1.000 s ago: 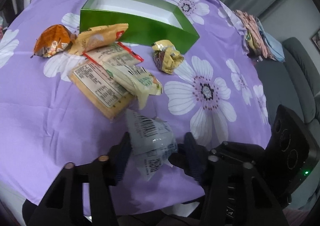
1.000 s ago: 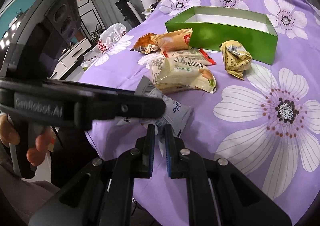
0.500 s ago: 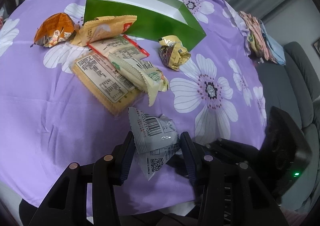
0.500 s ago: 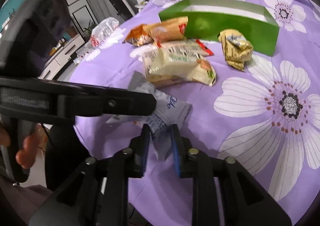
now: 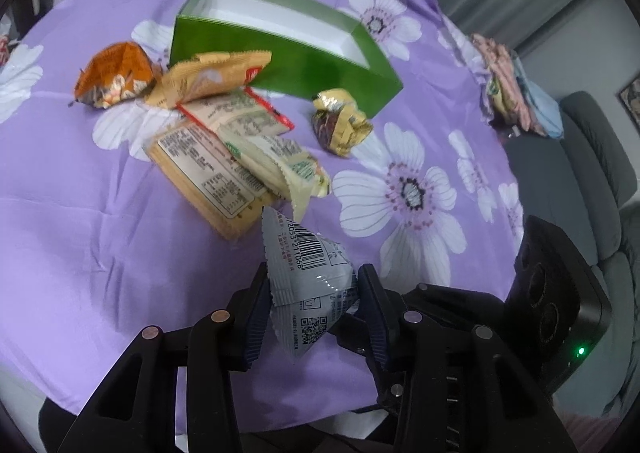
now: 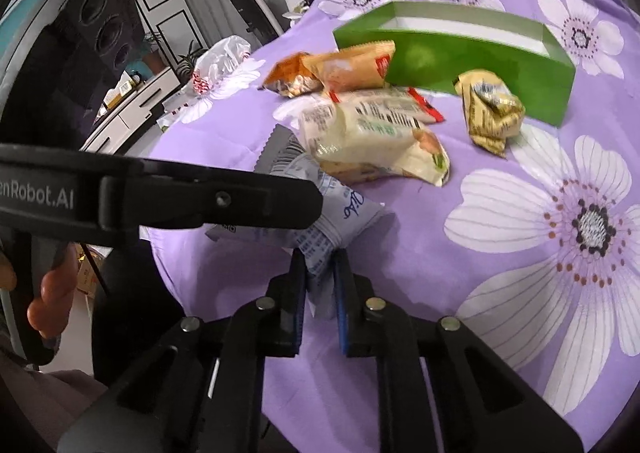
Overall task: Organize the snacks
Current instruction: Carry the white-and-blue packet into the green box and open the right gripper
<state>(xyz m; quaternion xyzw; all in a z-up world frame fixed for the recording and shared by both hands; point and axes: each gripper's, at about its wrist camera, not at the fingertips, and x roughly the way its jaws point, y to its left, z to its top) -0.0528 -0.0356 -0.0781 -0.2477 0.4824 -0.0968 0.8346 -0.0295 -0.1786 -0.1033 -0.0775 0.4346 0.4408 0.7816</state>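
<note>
Tablecloth (image 5: 72,213): purple, white flowers. Box (image 5: 304,65): green, white inside. Packets: orange (image 5: 112,77), tan (image 5: 208,79), pale grey with black barcode (image 5: 308,273).

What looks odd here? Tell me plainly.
The grey-white foil snack packet is pinched by both grippers at once: the left gripper across its body, the right gripper on one end. The green cardboard box holds no visible snacks, while the other packets lie heaped beside it on the purple floral tablecloth.
</note>
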